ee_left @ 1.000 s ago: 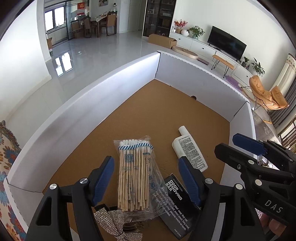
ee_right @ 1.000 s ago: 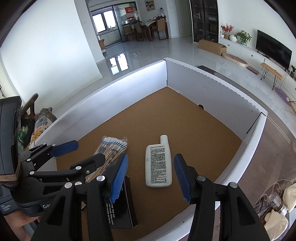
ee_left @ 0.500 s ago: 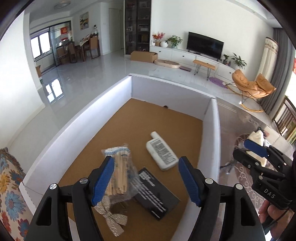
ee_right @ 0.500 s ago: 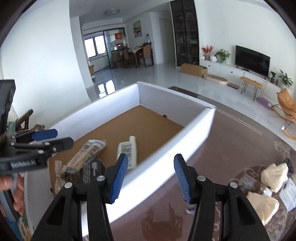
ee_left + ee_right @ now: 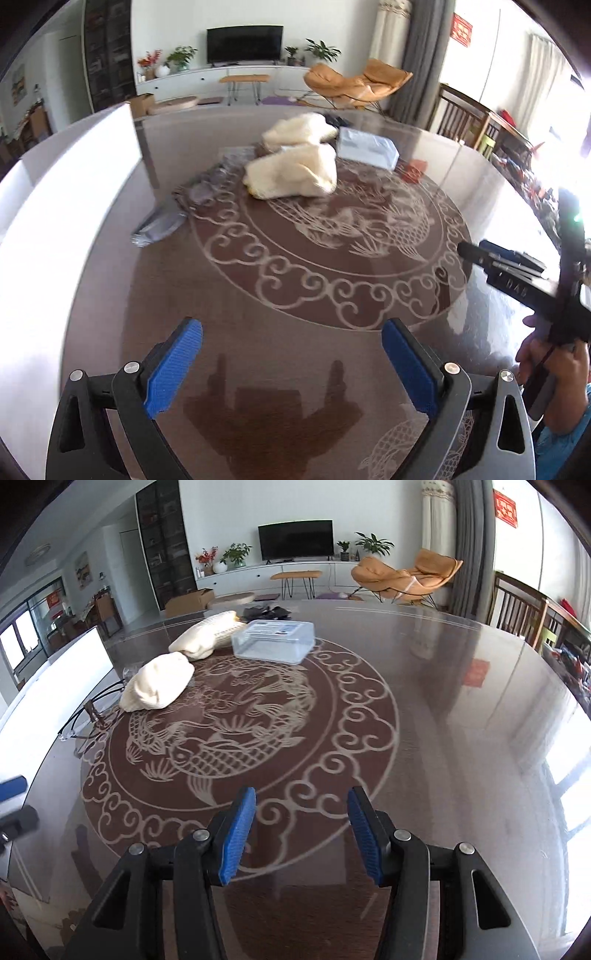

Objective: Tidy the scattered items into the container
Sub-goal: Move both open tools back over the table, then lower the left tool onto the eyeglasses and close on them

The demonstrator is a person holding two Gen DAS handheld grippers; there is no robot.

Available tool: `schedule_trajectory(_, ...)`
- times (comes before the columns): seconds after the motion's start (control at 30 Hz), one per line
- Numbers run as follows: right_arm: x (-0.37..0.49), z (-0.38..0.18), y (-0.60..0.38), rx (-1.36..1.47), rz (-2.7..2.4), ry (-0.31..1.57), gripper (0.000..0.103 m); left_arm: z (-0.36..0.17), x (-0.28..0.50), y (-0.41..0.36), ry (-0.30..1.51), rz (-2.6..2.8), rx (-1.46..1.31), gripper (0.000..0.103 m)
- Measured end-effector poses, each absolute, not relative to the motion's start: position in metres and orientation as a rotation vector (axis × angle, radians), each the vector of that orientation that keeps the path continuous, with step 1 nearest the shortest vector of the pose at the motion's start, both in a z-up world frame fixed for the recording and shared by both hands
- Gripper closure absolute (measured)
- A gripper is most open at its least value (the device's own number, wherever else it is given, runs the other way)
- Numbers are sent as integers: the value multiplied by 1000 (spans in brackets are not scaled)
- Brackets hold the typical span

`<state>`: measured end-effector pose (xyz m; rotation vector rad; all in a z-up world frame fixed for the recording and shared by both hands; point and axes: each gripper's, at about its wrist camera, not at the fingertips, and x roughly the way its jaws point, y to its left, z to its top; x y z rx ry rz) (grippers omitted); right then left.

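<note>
My left gripper (image 5: 291,363) is open and empty above the round glass table. My right gripper (image 5: 301,834) is open and empty too; it also shows at the right edge of the left wrist view (image 5: 491,256). The white-walled container (image 5: 70,177) stands at the left; its wall also shows in the right wrist view (image 5: 62,672). Two cream cloth bundles (image 5: 295,171) (image 5: 159,683) lie on the far part of the table. A clear plastic box (image 5: 275,640) sits behind them. A clear plastic packet (image 5: 159,225) lies next to the container. Thin-framed glasses (image 5: 92,716) lie at the left.
The brown glass table (image 5: 424,738) has a carved fish pattern. A small red item (image 5: 415,170) lies at the far right. Dark items (image 5: 266,611) lie at the far edge. Wooden chairs (image 5: 524,609) stand beyond the table on the right.
Both grippers have swung right, away from the container interior, and now face the table with the scattered items. Both stay open and empty.
</note>
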<state>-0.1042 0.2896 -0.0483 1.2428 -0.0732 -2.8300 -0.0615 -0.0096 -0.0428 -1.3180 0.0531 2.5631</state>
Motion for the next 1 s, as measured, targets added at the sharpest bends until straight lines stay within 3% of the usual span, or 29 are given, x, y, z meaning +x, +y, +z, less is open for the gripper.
schedule_trajectory(0.57, -109, -60, 299, 1393, -2876, -28, 48, -68, -84, 33, 214, 2527, -1330, 0)
schedule_trajectory(1.0, -110, -60, 295, 1393, -2874, -29, 47, -68, -83, 32, 210, 2529, -1328, 0)
